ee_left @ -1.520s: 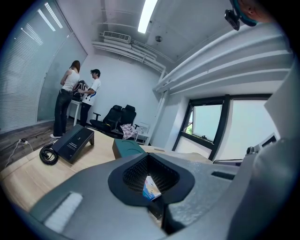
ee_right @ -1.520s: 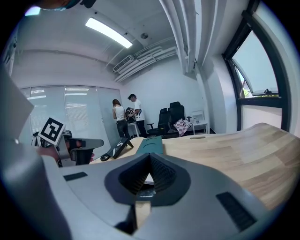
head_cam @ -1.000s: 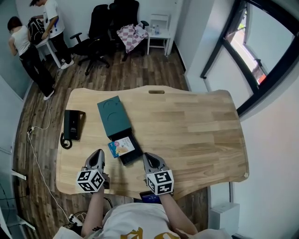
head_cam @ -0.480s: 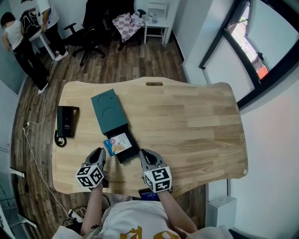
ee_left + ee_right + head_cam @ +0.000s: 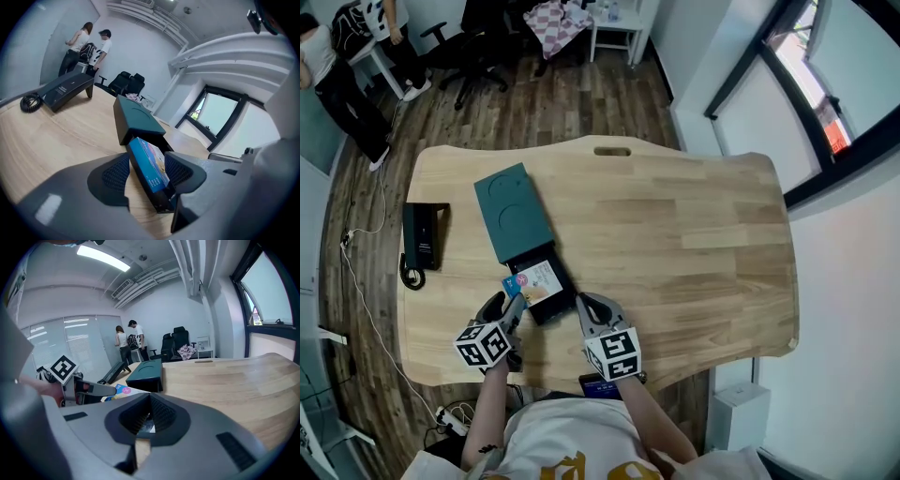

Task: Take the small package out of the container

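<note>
A dark teal container point(image 5: 511, 223) lies on the wooden table point(image 5: 675, 244), its black inner tray point(image 5: 553, 302) slid out toward me. The small blue and white package point(image 5: 532, 278) rests tilted in that tray. In the left gripper view the package point(image 5: 150, 164) stands on edge between the pads of my left gripper point(image 5: 147, 171), whose jaws are opening, with a gap at the left pad. In the head view the left gripper point(image 5: 512, 306) is at the package's near left corner. My right gripper point(image 5: 584, 305) is shut, its tips by the tray's near right corner; its pads point(image 5: 149, 401) meet at the tip.
A black desk phone point(image 5: 422, 236) with a coiled cord lies at the table's left edge. A dark device point(image 5: 600, 384) sits at the near edge under my right arm. Two people point(image 5: 86, 47) and office chairs point(image 5: 126, 84) are beyond the table's far left.
My left gripper has moved forward to the package and its jaws have spread around it. The right gripper has edged forward beside the tray.
</note>
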`<state>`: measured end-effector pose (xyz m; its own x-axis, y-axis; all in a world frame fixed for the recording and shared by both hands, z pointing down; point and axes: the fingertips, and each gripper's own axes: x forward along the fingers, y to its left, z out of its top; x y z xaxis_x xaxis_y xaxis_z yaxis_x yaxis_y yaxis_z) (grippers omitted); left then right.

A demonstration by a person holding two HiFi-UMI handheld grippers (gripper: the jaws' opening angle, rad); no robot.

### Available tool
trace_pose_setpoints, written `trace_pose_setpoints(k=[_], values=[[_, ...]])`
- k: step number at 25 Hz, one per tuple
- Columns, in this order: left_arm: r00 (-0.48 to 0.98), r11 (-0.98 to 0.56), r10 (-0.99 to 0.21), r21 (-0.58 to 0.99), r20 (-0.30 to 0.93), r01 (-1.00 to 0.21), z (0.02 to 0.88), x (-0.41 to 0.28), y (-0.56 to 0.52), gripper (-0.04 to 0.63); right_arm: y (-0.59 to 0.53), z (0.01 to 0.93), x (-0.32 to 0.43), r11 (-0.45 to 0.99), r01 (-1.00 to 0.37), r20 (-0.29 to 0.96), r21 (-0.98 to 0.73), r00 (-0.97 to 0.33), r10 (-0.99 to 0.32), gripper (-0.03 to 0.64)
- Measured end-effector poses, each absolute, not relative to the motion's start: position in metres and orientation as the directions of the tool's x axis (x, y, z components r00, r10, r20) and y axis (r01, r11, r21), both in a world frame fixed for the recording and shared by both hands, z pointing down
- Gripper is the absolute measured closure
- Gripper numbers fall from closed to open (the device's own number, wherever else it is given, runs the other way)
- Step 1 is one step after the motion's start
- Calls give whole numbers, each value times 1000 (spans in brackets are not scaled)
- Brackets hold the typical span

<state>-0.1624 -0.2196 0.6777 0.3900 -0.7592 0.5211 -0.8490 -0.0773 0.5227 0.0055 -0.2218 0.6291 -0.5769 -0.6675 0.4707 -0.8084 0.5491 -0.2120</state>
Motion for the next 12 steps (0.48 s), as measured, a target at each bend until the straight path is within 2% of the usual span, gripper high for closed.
trace_pose_setpoints(k=[10,12], values=[[466,-25,-747,681,473,-731,695,-156,-226,377,-235,642,2,564,-799,496,-208,-583,-643,612],[489,-22,-754,726,439,-687,692,-153,-227,436,-236,642,2,567,-797,496,-208,-585,-642,612]])
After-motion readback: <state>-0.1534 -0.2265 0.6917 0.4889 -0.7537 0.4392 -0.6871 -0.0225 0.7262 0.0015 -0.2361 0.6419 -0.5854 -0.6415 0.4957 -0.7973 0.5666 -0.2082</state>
